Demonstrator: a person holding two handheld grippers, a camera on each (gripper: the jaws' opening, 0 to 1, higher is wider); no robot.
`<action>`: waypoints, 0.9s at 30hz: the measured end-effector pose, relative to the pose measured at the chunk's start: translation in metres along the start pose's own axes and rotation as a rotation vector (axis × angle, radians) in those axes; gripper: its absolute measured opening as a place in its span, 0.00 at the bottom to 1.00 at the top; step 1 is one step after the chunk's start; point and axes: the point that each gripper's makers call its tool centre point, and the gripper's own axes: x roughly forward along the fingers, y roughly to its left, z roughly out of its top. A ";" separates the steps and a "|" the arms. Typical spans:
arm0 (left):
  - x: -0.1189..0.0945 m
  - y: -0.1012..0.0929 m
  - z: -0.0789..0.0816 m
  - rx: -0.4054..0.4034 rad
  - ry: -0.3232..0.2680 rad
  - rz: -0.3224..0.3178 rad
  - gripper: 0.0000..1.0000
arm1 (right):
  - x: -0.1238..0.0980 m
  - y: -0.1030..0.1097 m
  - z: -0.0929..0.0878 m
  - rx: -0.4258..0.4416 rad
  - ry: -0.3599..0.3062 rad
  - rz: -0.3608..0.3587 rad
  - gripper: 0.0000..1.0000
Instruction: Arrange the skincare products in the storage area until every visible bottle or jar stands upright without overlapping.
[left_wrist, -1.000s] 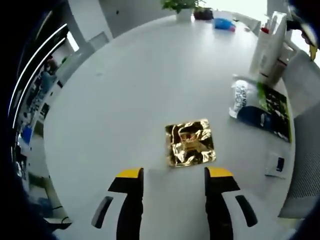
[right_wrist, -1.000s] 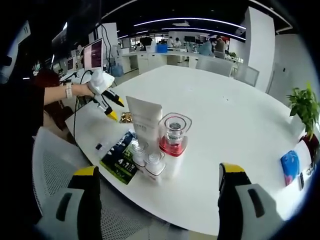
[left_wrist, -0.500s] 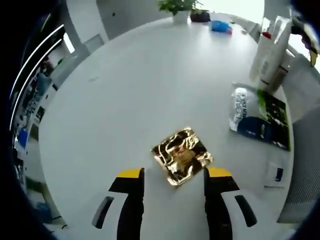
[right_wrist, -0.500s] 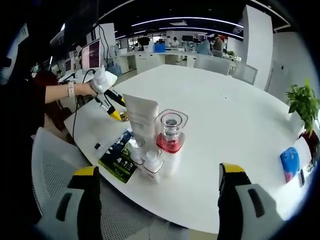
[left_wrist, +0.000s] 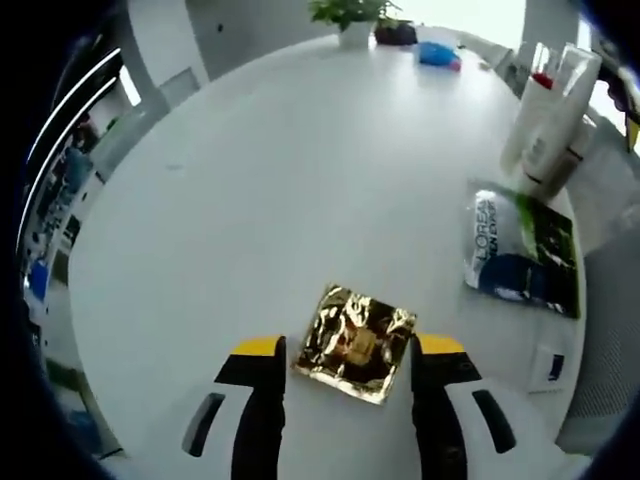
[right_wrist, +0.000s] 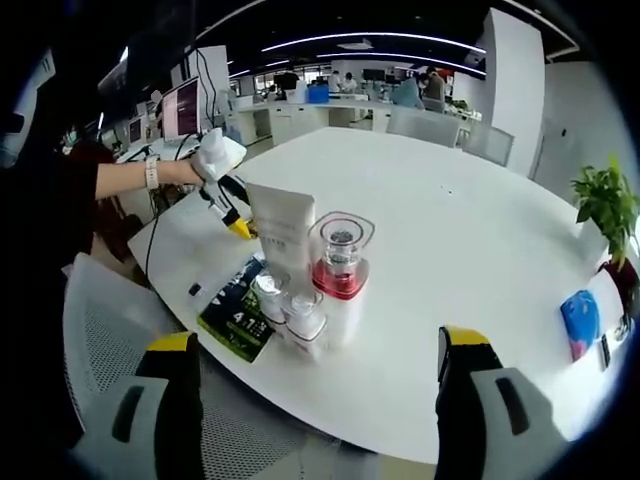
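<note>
Two open jaws of left hand-held gripper (left_wrist: 340, 350) straddle flat gold sachet (left_wrist: 354, 342); pinch may skid. Right hand-held gripper (right_wrist: 315, 350) open, empty.

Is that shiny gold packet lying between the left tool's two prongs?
Yes, the gold foil packet lies flat on the white table, between the left gripper's open jaws.

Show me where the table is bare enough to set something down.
The widest bare patch of table runs from the gold sachet up to the plant. In the right gripper view, table is also bare between the bottles and the blue packet. Crowded: the near edge, with bottles, tube and green pack bunched together.
</note>
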 end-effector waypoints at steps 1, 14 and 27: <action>0.001 0.000 0.001 -0.004 -0.001 -0.003 0.47 | 0.000 0.000 0.000 0.000 -0.001 0.000 1.00; 0.006 0.001 0.003 -0.032 0.007 -0.045 0.50 | -0.001 0.000 -0.002 0.000 0.005 -0.001 1.00; 0.000 -0.005 -0.006 0.106 0.122 -0.110 0.45 | 0.000 0.004 0.000 -0.015 0.001 0.015 0.99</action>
